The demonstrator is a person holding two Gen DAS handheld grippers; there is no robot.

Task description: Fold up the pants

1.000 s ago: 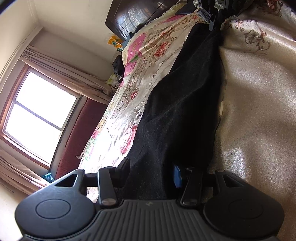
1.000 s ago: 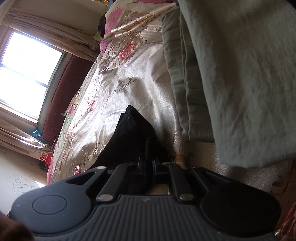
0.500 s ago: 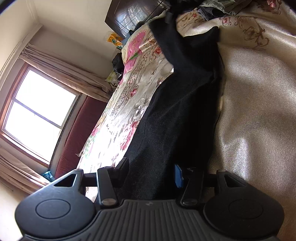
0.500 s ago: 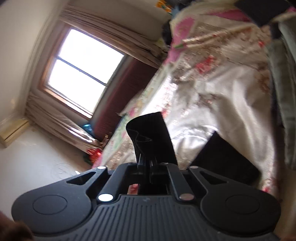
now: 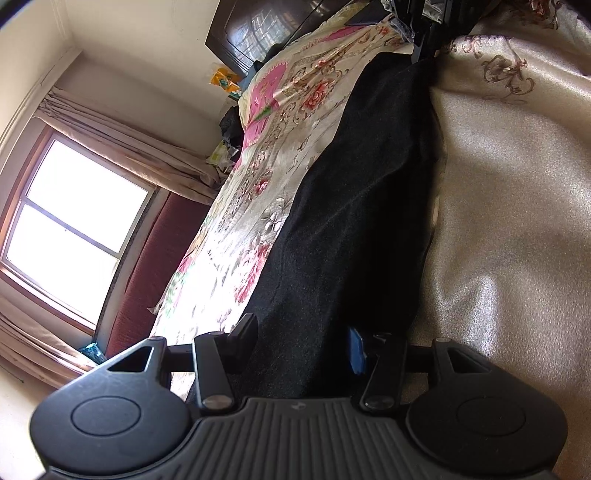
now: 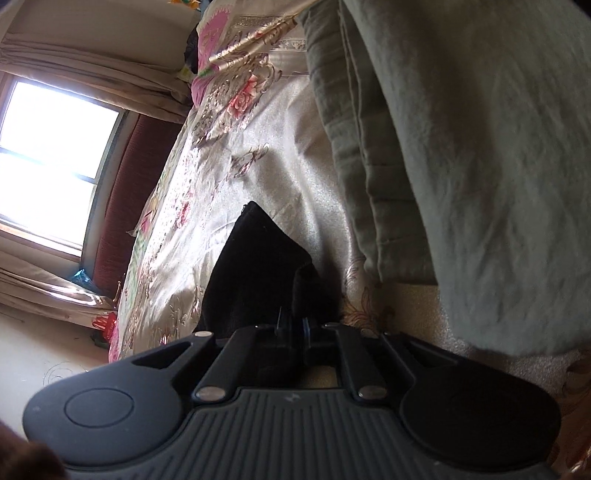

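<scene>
So the black pants (image 5: 354, 206) are laid out flat on the bed, on top of the shiny floral bedspread (image 5: 517, 221). In my left camera they run as 1 long dark strip straight away from me, near end right at my fingers and the far end way up toward the dark wooden headboard (image 5: 258, 33). So the long axis basically lines up with the way my left gripper (image 5: 301, 341) is pointing. Window (image 5: 74, 229) with the beige curtains is off to the side, with a dark red cushioned panel under it.

My left gripper is spread wide, 1 finger on each side of the near end of the pants, and the cloth sits in the gap between them. Can't really say the fingers are pressing on it, looks like they just straddle it.

My right gripper (image 6: 295, 325) is pinched nearly together with a bit of the black cloth caught between the 2 fingers. From that camera the pants (image 6: 255, 273) show as a dark wedge that comes to a point aiming away from me across the bedspread (image 6: 258, 155). Just beside it there's a pile of folded grey-green cloth (image 6: 461, 147) that fills most of that side of the view.
</scene>
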